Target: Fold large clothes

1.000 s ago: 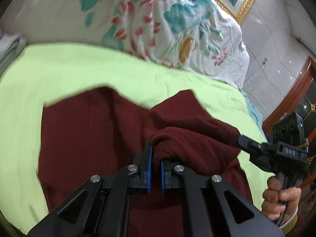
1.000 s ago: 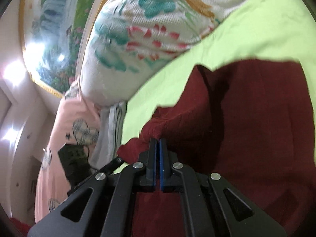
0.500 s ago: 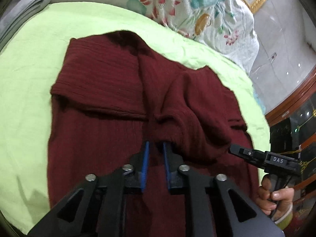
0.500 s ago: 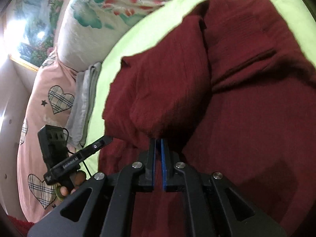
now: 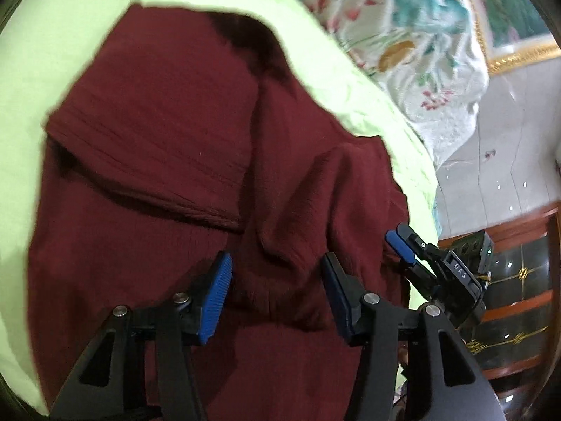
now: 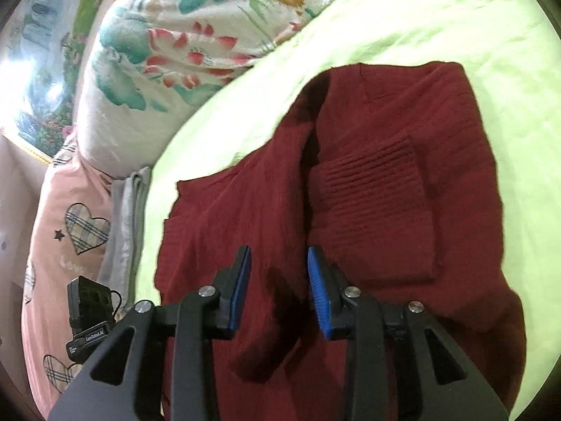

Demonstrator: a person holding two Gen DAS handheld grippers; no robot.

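Note:
A dark red knit sweater (image 5: pixel 168 161) lies on the light green bedsheet (image 5: pixel 42 35), both sleeves folded in over its body. My left gripper (image 5: pixel 275 293) is open just above the folded right sleeve, holding nothing. My right gripper (image 6: pixel 278 286) is open over the folded left sleeve of the sweater (image 6: pixel 378 189), also empty. The right gripper also shows in the left wrist view (image 5: pixel 410 245), open at the sweater's right edge. The left gripper's body (image 6: pixel 89 319) shows in the right wrist view, its fingers hidden.
A floral quilt (image 5: pixel 413 45) is heaped at the head of the bed and also shows in the right wrist view (image 6: pixel 182 45). A pink heart-print cloth (image 6: pixel 66 231) and a folded grey cloth (image 6: pixel 126 210) lie beside the sheet. A dark wooden cabinet (image 5: pixel 519 280) stands off the bed's right side.
Both grippers carried the sleeve ends down onto the sweater's body, then opened and let go. The sleeves now lie flat, folded inward.

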